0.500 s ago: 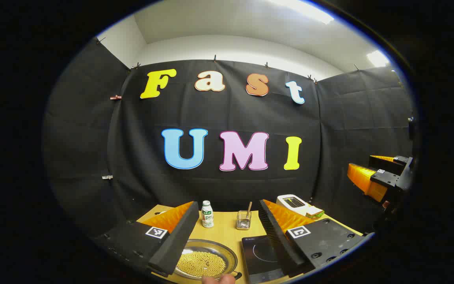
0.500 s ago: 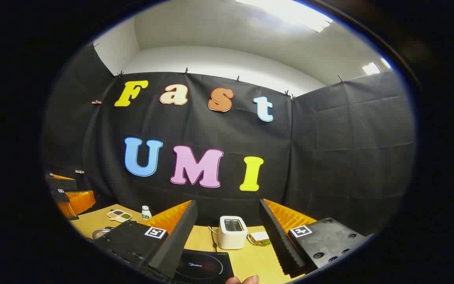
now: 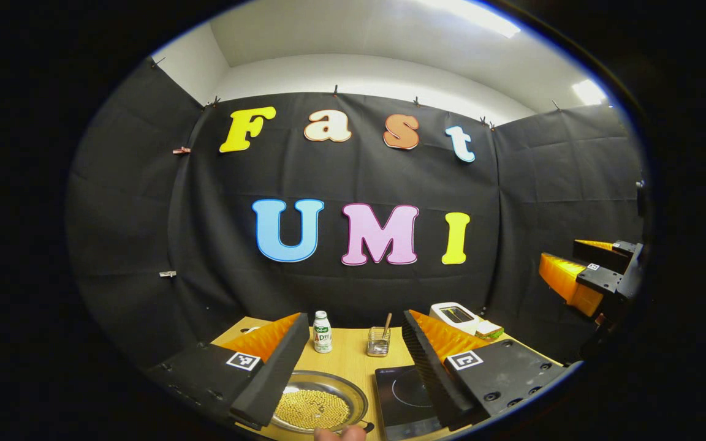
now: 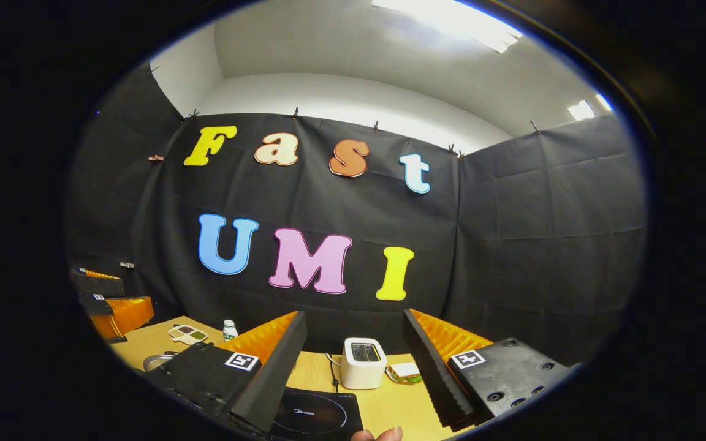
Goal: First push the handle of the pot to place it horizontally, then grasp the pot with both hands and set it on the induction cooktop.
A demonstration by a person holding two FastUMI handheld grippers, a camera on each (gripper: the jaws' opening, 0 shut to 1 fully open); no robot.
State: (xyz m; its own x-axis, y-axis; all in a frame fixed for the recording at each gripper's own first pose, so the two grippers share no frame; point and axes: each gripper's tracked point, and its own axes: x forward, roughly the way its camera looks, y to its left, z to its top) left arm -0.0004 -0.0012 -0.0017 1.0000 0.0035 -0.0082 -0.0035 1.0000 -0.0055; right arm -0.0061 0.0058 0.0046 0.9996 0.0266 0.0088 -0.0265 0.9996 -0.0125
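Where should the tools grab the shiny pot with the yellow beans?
Probably by the rim of the pot, one tool on each side, coming down from above. It looks wide, shallow and full of loose beans, so two level grips should keep it from tipping. Its dark handle pokes out near the cooktop.

Both views look from above the near edge of the wooden table [image 3: 347,358] toward the booth's back wall, tilted upward, the left gripper view facing the pot [image 3: 319,407], the right gripper view further right, sharing the cooktop [image 4: 316,416] and toaster [image 4: 362,362].
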